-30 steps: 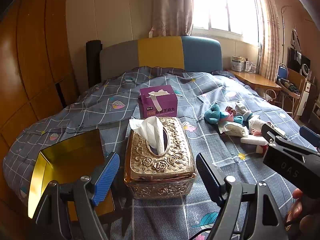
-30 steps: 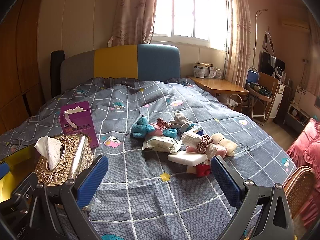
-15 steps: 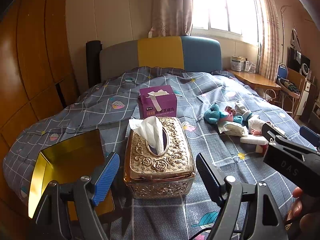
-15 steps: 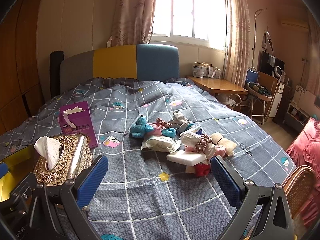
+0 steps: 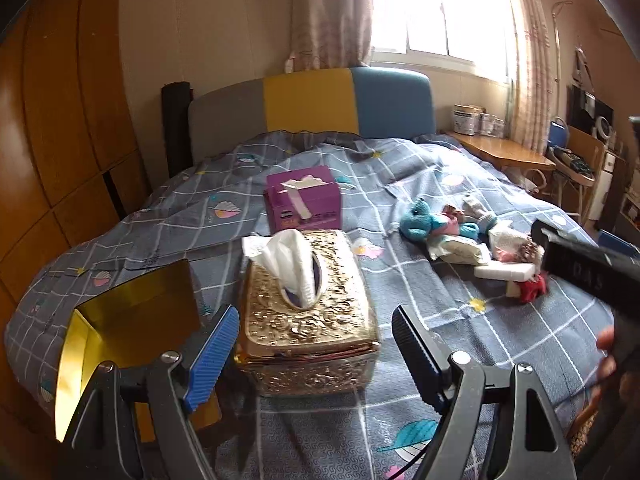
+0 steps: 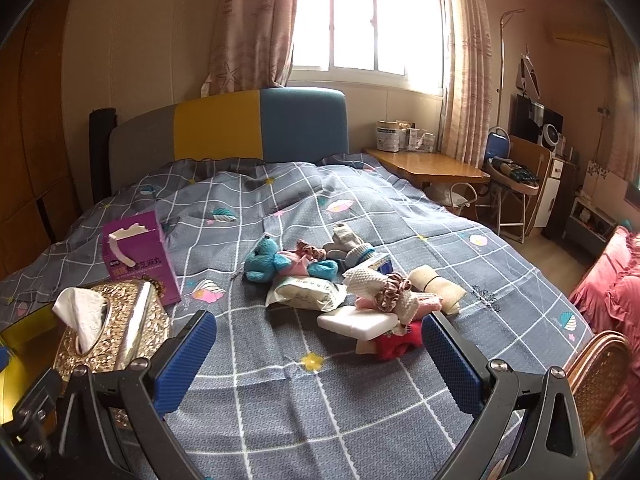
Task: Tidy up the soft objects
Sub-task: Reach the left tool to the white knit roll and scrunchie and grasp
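A heap of soft things lies mid-bed: a blue plush bear, a tissue pack, a white sponge block, a brown scrunchie, a red plush, socks and a rolled cloth. The bear and the heap also show in the left wrist view. My right gripper hangs open over the quilt, just short of the heap. My left gripper is open, with the near end of the gold tissue box between its fingers, not clamped.
An open gold-lined box sits at the bed's left edge. A purple carton stands behind the tissue box. A wooden desk, chairs and shelves line the right side. A wicker chair back and a pink bed stand close right.
The right gripper has edged forward toward the heap of soft things. The left gripper has barely moved.
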Demonstrator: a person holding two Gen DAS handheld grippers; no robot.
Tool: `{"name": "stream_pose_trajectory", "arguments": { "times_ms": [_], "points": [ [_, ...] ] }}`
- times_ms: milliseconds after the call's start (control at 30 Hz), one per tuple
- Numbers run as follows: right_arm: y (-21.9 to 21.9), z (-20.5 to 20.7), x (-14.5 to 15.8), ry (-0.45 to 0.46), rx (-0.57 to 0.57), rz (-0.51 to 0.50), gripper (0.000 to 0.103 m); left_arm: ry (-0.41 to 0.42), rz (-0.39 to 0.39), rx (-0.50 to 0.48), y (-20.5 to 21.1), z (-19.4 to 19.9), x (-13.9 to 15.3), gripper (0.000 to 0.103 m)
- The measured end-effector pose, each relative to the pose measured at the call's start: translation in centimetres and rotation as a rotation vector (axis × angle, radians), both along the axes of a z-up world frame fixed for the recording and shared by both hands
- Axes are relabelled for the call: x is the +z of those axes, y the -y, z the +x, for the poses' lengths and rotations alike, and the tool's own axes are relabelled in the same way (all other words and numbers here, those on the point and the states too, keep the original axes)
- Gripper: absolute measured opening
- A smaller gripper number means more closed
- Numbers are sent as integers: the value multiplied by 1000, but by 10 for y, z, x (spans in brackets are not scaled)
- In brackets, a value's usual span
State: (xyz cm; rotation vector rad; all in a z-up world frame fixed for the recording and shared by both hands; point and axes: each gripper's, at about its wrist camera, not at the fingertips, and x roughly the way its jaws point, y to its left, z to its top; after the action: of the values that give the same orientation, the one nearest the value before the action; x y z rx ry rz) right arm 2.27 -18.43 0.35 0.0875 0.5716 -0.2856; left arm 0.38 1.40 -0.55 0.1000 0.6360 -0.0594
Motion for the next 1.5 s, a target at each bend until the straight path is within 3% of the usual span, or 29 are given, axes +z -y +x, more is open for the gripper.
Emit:
{"name": "stream_pose_trajectory", "arguments": {
  "times_ms": [100,267,500,667,833,1000,1500],
  "points": [
    [24,14,-2,-20,-21,33,103,-29,-70,-94,1,4,2,80],
    [84,44,-17,-75,-108,107,103,-158,-194,-209,7,27,3,80],
    [162,60,-54,-120,-241,238,103,-209,-199,-313,45,53,5,80],
    [195,44,-62,-60,-319,441,103,-294,-224,-384,82,84,-7,83],
    [210,32,-63,5,-362,546,103,-326,-234,-442,123,116,-16,84],
    [214,28,-62,30,-360,584,103,-391,-237,-483,171,148,-25,85],
    [232,17,-67,86,-385,688,103,-587,-381,-429,268,230,-78,85]
  ]
}}
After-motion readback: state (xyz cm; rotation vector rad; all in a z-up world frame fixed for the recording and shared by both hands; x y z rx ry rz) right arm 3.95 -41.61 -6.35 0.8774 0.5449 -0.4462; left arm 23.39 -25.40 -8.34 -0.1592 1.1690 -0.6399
